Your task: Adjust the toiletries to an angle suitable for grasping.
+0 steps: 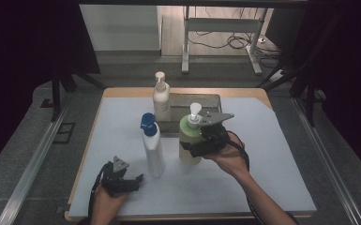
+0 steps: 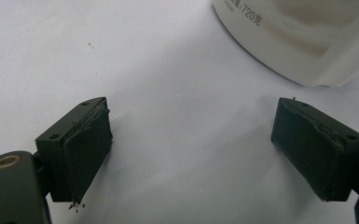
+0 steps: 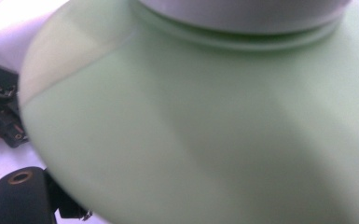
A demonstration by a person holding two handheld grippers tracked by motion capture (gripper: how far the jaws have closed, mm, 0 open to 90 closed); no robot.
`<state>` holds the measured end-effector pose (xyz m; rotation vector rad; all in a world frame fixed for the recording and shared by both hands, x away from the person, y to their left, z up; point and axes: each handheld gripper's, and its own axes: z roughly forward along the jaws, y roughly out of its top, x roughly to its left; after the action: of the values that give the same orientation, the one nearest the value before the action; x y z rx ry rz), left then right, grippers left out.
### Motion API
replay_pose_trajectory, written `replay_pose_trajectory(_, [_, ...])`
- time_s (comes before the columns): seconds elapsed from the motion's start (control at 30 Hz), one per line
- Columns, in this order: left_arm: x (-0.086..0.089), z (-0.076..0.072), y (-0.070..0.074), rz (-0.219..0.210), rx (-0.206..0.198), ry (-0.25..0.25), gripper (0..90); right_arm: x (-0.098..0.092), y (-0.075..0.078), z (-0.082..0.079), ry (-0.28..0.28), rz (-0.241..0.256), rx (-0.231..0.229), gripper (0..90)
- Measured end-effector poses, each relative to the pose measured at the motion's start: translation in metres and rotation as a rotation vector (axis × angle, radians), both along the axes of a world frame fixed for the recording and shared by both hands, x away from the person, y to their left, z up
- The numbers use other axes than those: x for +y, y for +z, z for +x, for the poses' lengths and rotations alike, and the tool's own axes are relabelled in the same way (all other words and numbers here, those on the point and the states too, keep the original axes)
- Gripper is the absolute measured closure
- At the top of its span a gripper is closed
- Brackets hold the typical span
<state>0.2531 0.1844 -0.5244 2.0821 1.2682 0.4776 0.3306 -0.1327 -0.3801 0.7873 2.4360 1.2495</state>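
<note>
White-covered counter (image 1: 272, 154) is carrying three pump bottles. Right hand-held gripper (image 1: 200, 146) is reaching in from the right, clamping the green bottle (image 1: 190, 140) upright at mid-counter. Left hand-held gripper (image 1: 124, 180) is resting low near the front edge, jaws gaping wide, just beside the blue-capped white bottle (image 1: 153, 150).

Both grippers are black. The left gripper (image 2: 191, 154) has two blocky jaws faced with flat dark pads (image 2: 86, 154), frayed at the edges, and a brass-ringed screw hole beside the left jaw. Each carries a grey three-cornered plate on top, and the right gripper (image 1: 206, 143) trails a black cable.
</note>
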Motion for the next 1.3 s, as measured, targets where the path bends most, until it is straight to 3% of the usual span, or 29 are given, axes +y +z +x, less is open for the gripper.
replay_pose_trajectory(1.3, [0.0, 0.0, 0.0, 0.0, 0.0, 0.0, 12.4, 0.012, 0.031, 0.058, -0.092, 0.031, -0.026, 12.6])
